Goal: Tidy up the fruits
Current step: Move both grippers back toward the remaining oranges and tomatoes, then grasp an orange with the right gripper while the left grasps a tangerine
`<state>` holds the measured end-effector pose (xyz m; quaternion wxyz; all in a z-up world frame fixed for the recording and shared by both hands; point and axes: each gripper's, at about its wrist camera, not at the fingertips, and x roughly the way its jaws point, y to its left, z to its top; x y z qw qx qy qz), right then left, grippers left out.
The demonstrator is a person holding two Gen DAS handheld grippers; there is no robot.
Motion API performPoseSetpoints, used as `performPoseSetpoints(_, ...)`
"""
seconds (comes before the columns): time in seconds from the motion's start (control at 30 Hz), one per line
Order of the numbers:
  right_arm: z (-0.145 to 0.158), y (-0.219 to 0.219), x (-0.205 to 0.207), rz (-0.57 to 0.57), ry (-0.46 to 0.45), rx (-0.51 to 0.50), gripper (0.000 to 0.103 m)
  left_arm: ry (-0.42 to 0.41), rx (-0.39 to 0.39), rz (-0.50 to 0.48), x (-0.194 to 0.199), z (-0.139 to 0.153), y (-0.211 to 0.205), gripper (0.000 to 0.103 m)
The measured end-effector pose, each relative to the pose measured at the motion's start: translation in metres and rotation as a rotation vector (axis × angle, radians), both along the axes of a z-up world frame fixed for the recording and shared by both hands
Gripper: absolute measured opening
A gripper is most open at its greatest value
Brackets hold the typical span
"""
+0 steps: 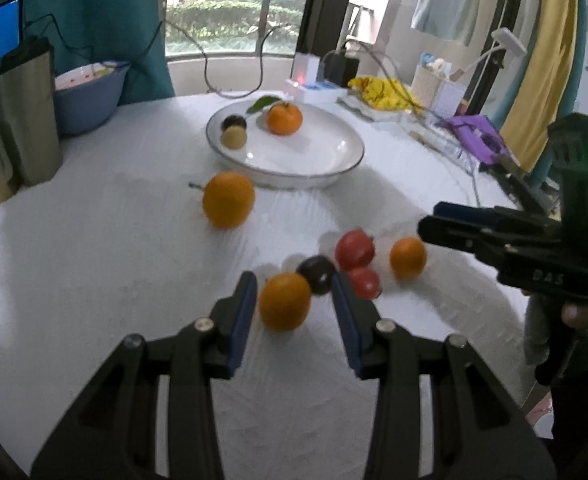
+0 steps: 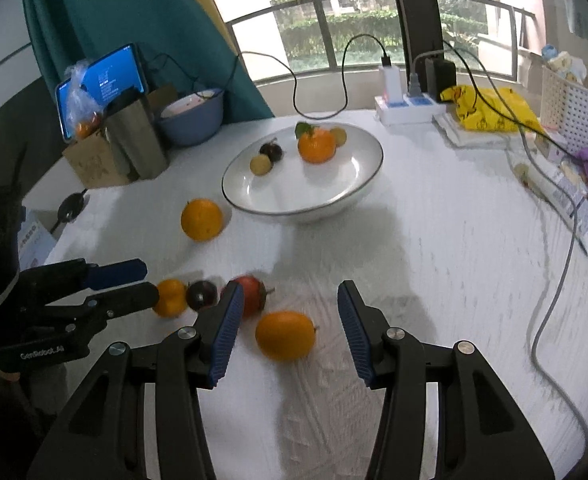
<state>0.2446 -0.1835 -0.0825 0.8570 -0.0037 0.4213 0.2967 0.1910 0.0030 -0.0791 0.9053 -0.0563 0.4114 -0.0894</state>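
A white plate (image 1: 325,168) (image 2: 357,196) holds a leafy orange (image 1: 284,119) (image 2: 317,145), a dark round fruit (image 1: 234,122) and a pale one (image 1: 234,137). A loose orange (image 1: 228,199) (image 2: 202,219) lies in front of it. My left gripper (image 1: 294,292) is open around a small orange (image 1: 285,306) (image 2: 170,297), not touching it. A dark fruit (image 1: 317,274) (image 2: 201,295) and two red fruits (image 1: 354,249) lie beside it. My right gripper (image 2: 288,308) is open above another orange (image 2: 286,335) (image 1: 407,257); in the left wrist view its fingers (image 1: 465,236) show side-on.
A blue bowl (image 1: 88,96), a grey bag (image 1: 26,112) and a tablet (image 2: 102,84) stand at the back left. A power strip (image 2: 409,108), cables (image 2: 549,312), a yellow bag (image 2: 489,110), a white basket (image 2: 569,108) and a purple item (image 1: 477,136) crowd the right side.
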Motion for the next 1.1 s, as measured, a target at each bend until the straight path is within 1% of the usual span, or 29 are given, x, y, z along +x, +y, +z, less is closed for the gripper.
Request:
performPoseSetpoints(0.13,-0.009,-0.001,-0.003,0.003,0.023,-0.014,0.052,0.021,0.003,-0.007,0.0,-0.008,-0.004,0.041)
performPoseSetpoints(0.2,-0.015,0.0,-0.006,0.016,0.036,-0.024,0.052,0.023,0.021,-0.003,0.001,-0.011,-0.005,0.041)
performPoseSetpoints(0.33,-0.022,0.005,-0.009,0.039,0.041,-0.057,0.052,0.035,0.027,0.0,0.005,-0.015,-0.003,0.041)
performPoseSetpoints(0.53,-0.03,0.012,-0.004,0.052,0.056,-0.084,0.052,0.04,0.067,0.004,0.008,-0.023,-0.004,0.041)
performPoseSetpoints(0.63,-0.032,0.016,-0.003,0.06,0.053,-0.106,0.051,0.042,0.069,0.0,0.008,-0.025,-0.003,0.041)
performPoseSetpoints(0.7,-0.033,0.017,-0.003,0.063,0.051,-0.11,0.044,0.046,0.068,-0.005,0.008,-0.027,-0.003,0.04)
performPoseSetpoints(0.73,-0.033,0.017,-0.002,0.065,0.048,-0.114,0.043,0.045,0.071,-0.007,0.008,-0.027,-0.004,0.039)
performPoseSetpoints(0.77,-0.033,0.017,-0.001,0.069,0.049,-0.114,0.043,0.042,0.07,-0.012,0.007,-0.027,-0.004,0.034)
performPoseSetpoints(0.8,-0.033,0.017,-0.001,0.073,0.048,-0.114,0.043,0.042,0.067,-0.016,0.008,-0.027,-0.005,0.033)
performPoseSetpoints(0.9,-0.033,0.018,0.0,0.079,0.047,-0.116,0.042,0.038,0.059,-0.011,0.007,-0.026,-0.004,0.033)
performPoseSetpoints(1.1,-0.028,0.016,0.003,0.069,0.041,-0.109,0.042,0.002,0.042,0.008,0.006,-0.015,0.0,0.033)
